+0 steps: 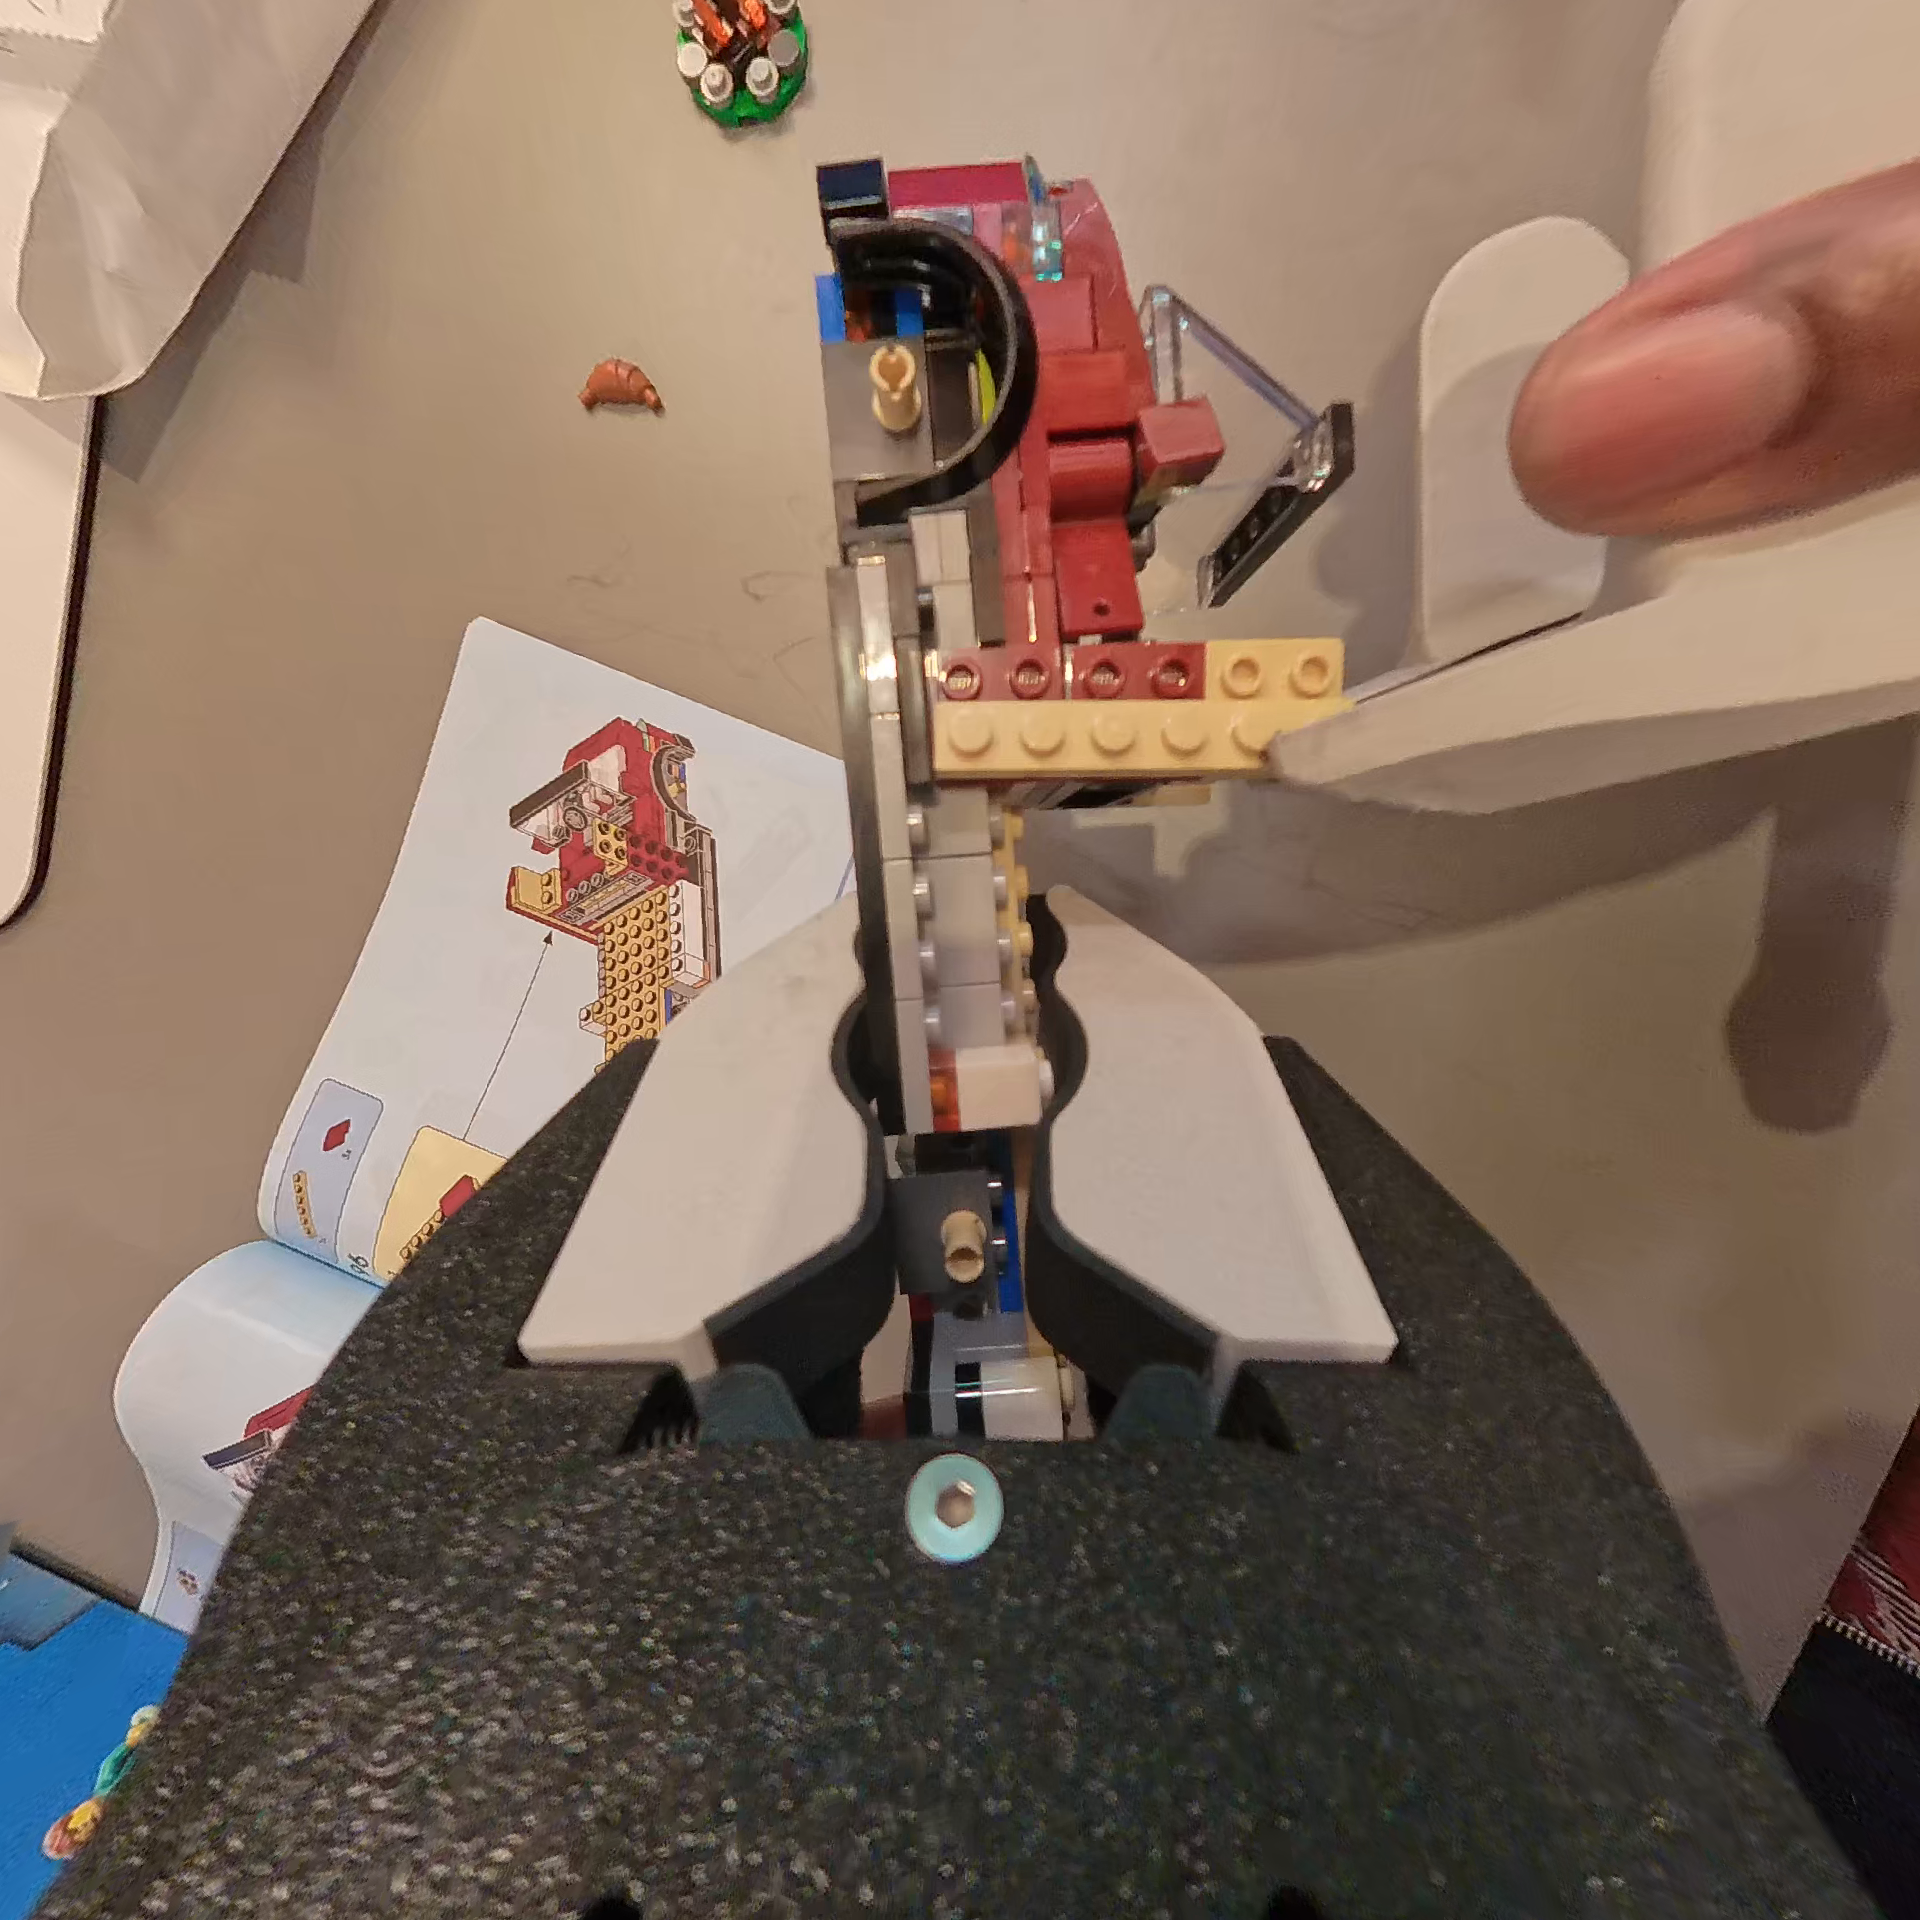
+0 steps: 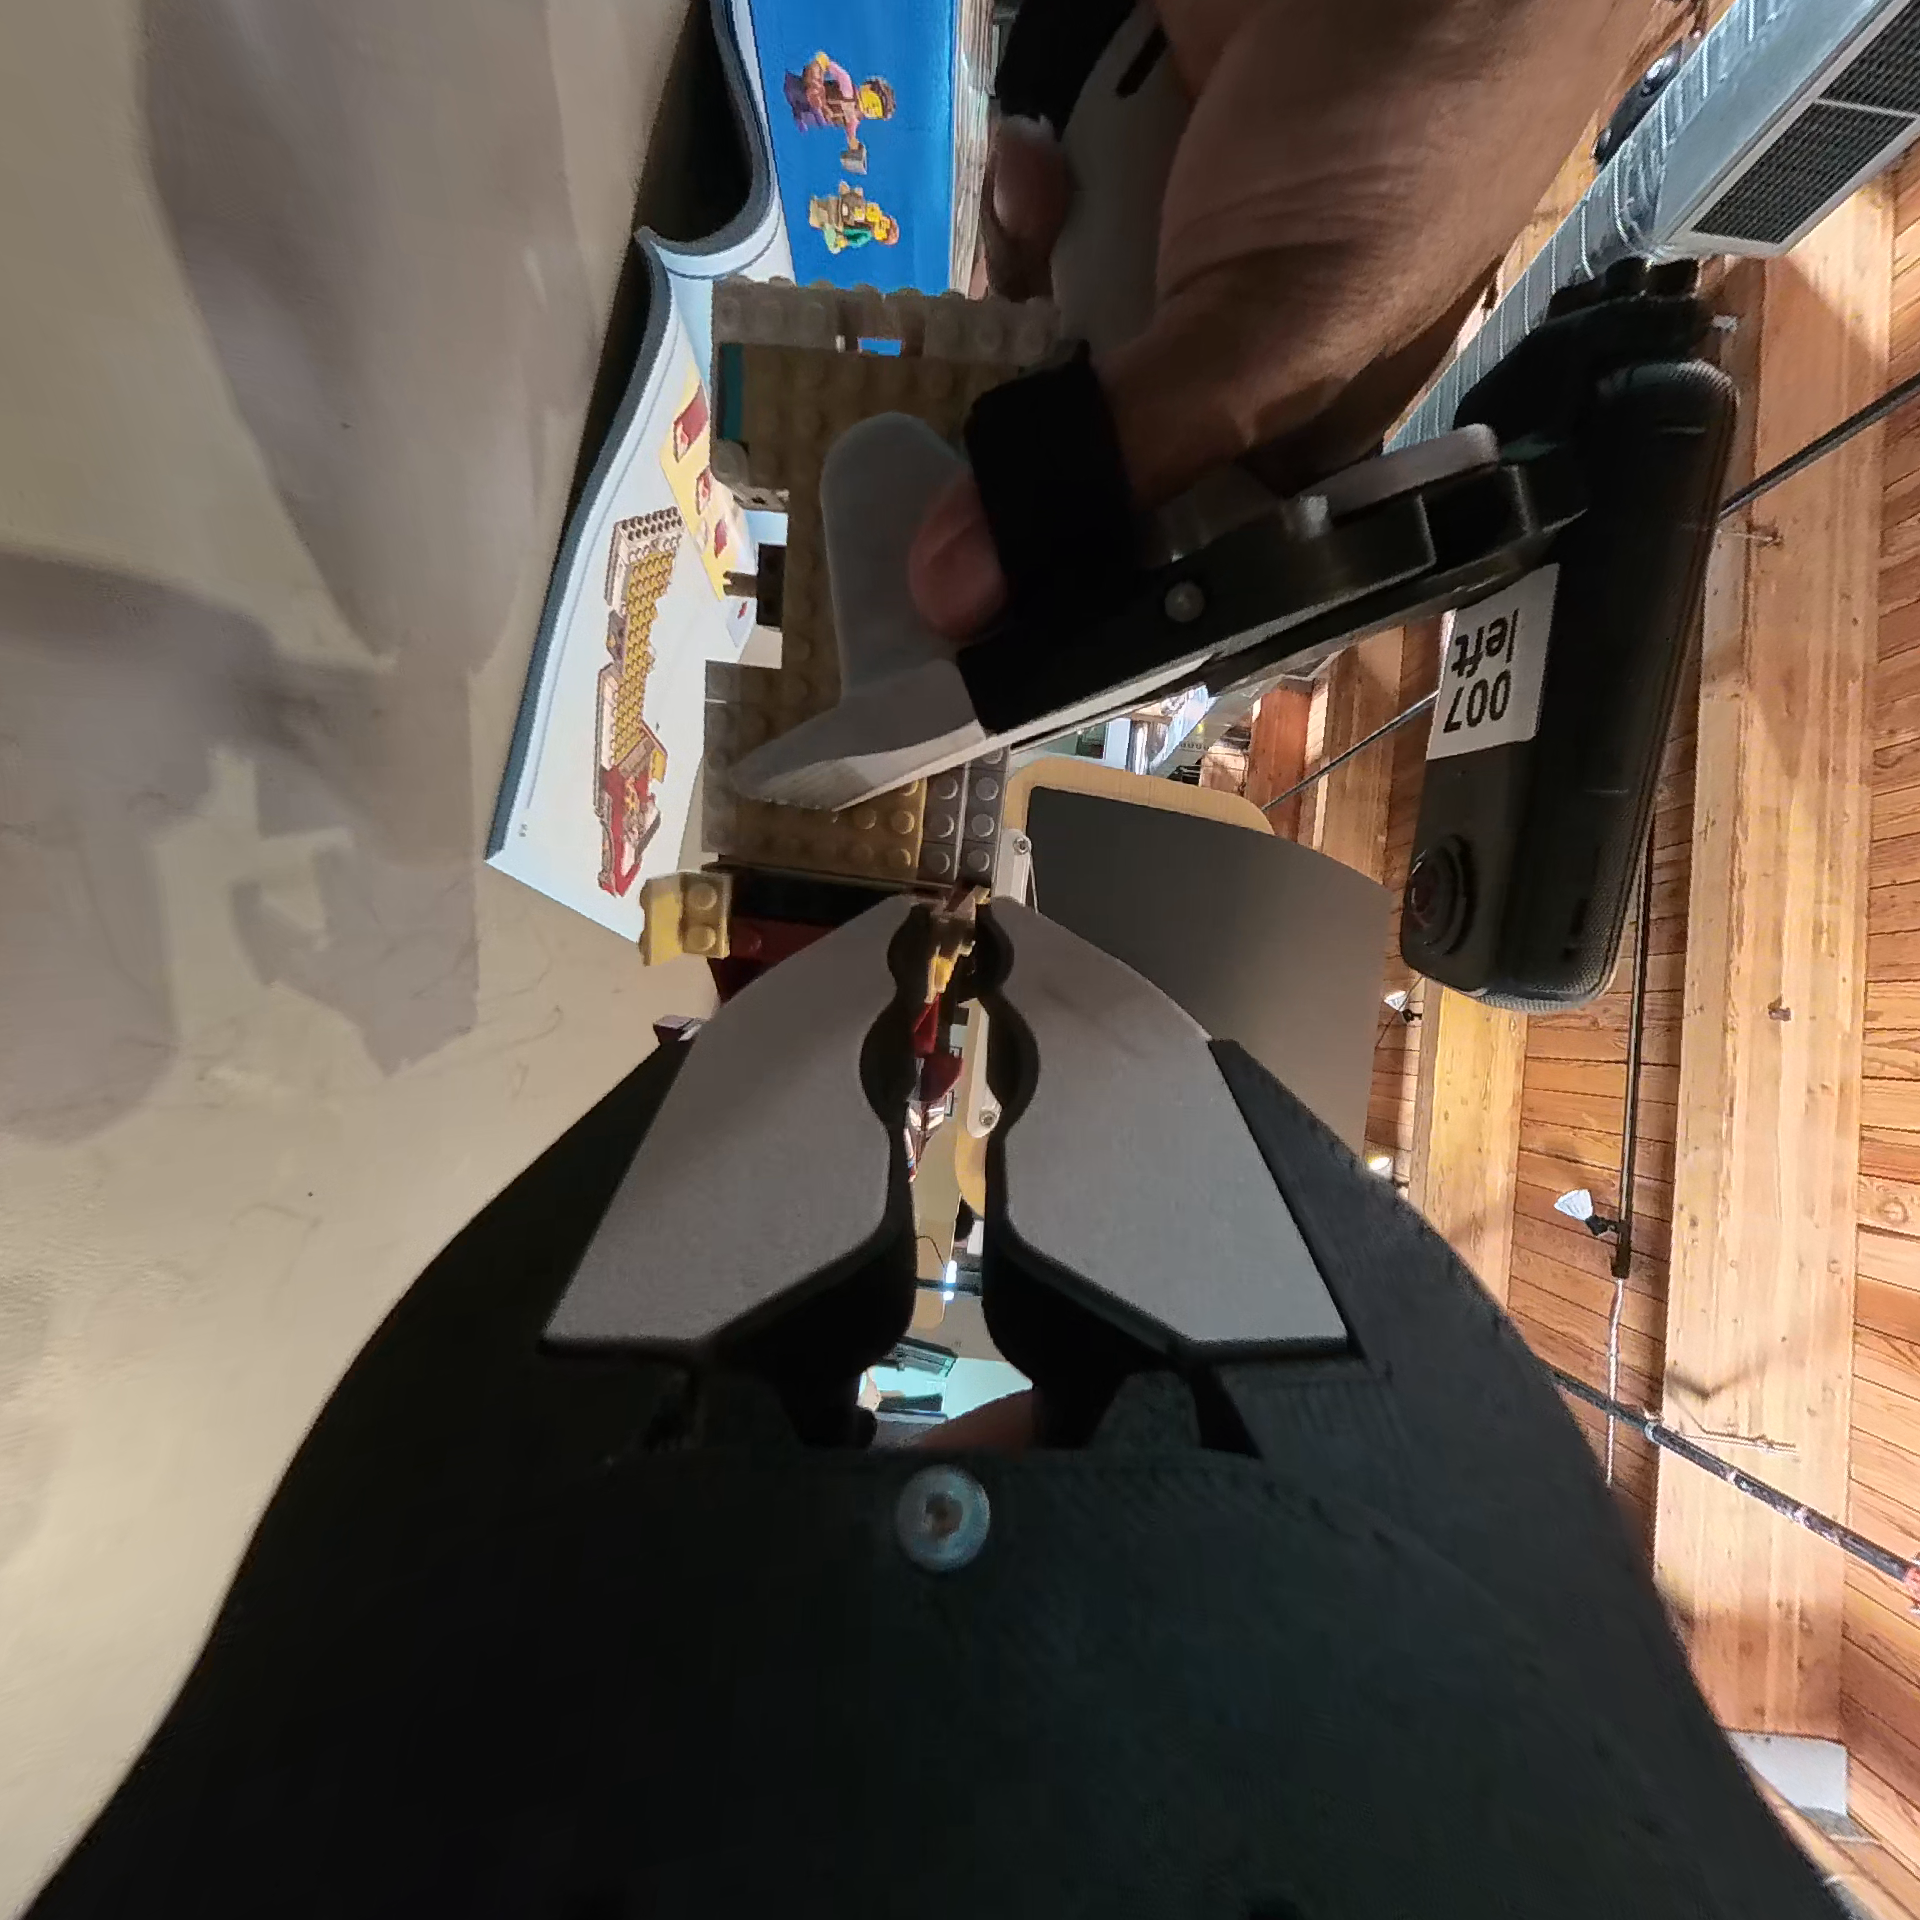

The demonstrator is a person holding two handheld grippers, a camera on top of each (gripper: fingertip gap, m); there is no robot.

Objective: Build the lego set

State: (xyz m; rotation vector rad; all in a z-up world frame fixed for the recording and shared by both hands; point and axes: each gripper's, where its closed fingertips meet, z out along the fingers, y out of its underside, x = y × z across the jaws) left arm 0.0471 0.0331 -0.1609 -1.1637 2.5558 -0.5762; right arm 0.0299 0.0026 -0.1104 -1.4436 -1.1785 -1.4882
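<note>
A partly built toy-brick vehicle model [image 1: 977, 582] — dark red cab, grey and tan plates, black arch, clear windscreen piece — is being gripped by the left gripper [image 1: 951, 935]; its grey fingers [image 1: 769, 1039] are being pressed onto the grey-and-tan plated section, with the model standing on end above the beige table [image 1: 416, 499]. From the right side, the model's tan studded plate [image 1: 1101, 736] is being touched at its end by a fingertip of the right gripper [image 2: 940, 935], and a person's finger [image 1: 1714, 395] is being held just above that. In the right wrist view, the right gripper's jaws are nearly closed around a thin edge of the model — tan and dark red parts are sitting between the fingers [image 2: 790, 1091], and whether the pads are pressing on them cannot be told.

An open instruction booklet [image 1: 582, 831] is lying on the table behind and left of the model. A small brown croissant-shaped piece [image 1: 620, 384] and a green round brick assembly with grey studs [image 1: 738, 73] are lying farther off, well apart from the model. A blue box with printed figures [image 2: 852, 135] is sitting at the table edge. White paper bags [image 1: 135, 187] are lying at the upper left.
</note>
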